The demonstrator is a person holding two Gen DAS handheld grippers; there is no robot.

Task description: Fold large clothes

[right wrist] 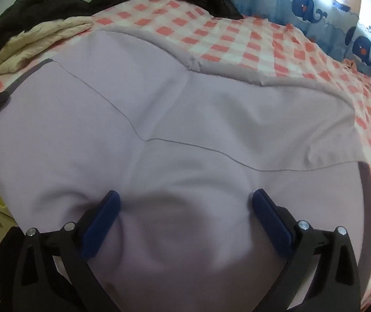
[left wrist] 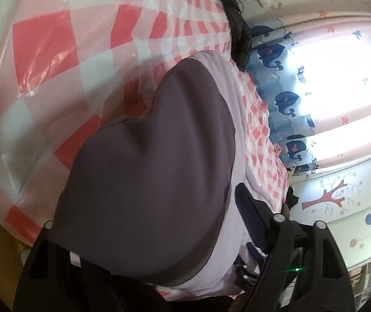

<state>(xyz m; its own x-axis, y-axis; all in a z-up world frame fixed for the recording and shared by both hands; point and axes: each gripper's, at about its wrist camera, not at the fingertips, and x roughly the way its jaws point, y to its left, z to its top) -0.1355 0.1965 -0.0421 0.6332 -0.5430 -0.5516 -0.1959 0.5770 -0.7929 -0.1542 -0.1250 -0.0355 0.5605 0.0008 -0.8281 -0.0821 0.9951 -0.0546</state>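
A large lilac garment (right wrist: 175, 119) with dark grey-purple panels lies spread on the red-and-white checked bed cover (right wrist: 263, 41). My right gripper (right wrist: 185, 205) is open, its blue pads (right wrist: 271, 221) pressed down onto the lilac cloth, with cloth bulging between them. In the left wrist view a dark grey-purple fold of the garment (left wrist: 146, 182) hangs over my left gripper (left wrist: 154, 234) and hides its left finger; the right blue pad (left wrist: 250, 215) shows beside the lilac edge (left wrist: 232, 98). I cannot tell how its jaws stand.
A beige quilted garment (right wrist: 37, 44) and a black jacket (right wrist: 55, 2) lie at the far side of the bed. Whale-print curtains (left wrist: 284, 98) hang over a bright window beside the bed. The checked cover has a shiny plastic film (left wrist: 55, 59).
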